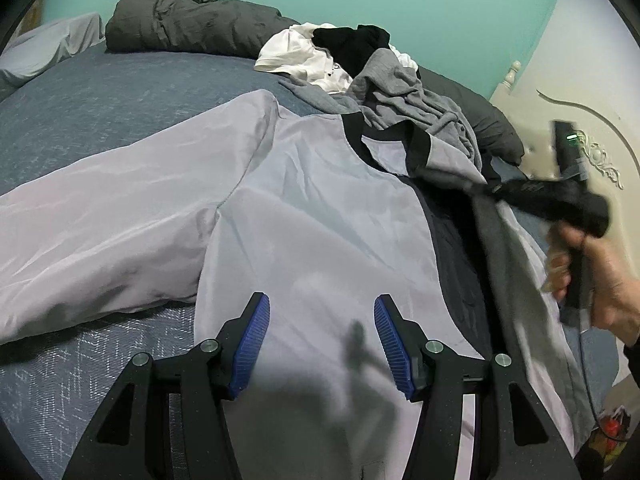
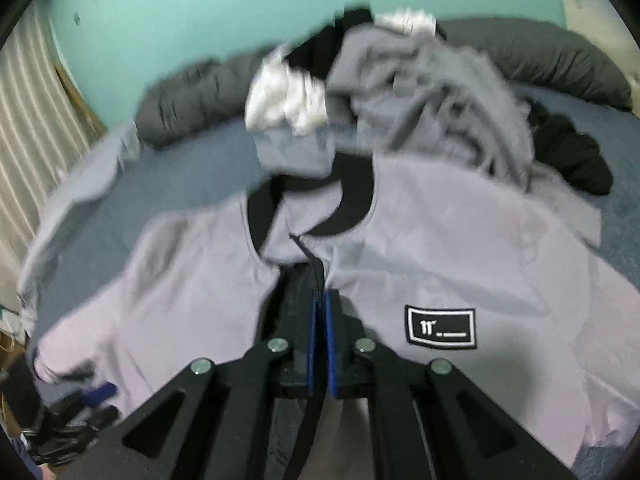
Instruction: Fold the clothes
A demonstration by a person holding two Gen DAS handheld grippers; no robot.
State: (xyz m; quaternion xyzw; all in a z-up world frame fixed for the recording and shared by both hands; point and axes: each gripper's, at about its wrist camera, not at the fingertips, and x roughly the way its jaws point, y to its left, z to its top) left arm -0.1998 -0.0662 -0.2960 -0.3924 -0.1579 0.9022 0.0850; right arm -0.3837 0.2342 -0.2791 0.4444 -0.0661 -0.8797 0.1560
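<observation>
A pale lilac jacket point(image 1: 304, 208) with a black collar point(image 1: 384, 136) lies spread front-up on the blue bed point(image 1: 120, 96). My left gripper point(image 1: 320, 304) hovers open over the jacket's lower panel, with nothing between its blue pads point(image 1: 252, 344). In the right wrist view my right gripper point(image 2: 321, 296) is shut on the jacket's point(image 2: 460, 248) zipper edge, just below the collar point(image 2: 348, 208). A black logo patch point(image 2: 440, 327) sits right of it. In the left wrist view that gripper point(image 1: 486, 191) is blurred, a hand point(image 1: 608, 280) holding it, the front flap lifted.
A heap of grey, white and black clothes point(image 1: 384, 76) lies beyond the collar. A dark grey duvet point(image 1: 180, 20) is bunched along the teal wall. A cream headboard point(image 1: 560, 100) stands at the right. Striped curtains point(image 2: 28, 100) hang at the left.
</observation>
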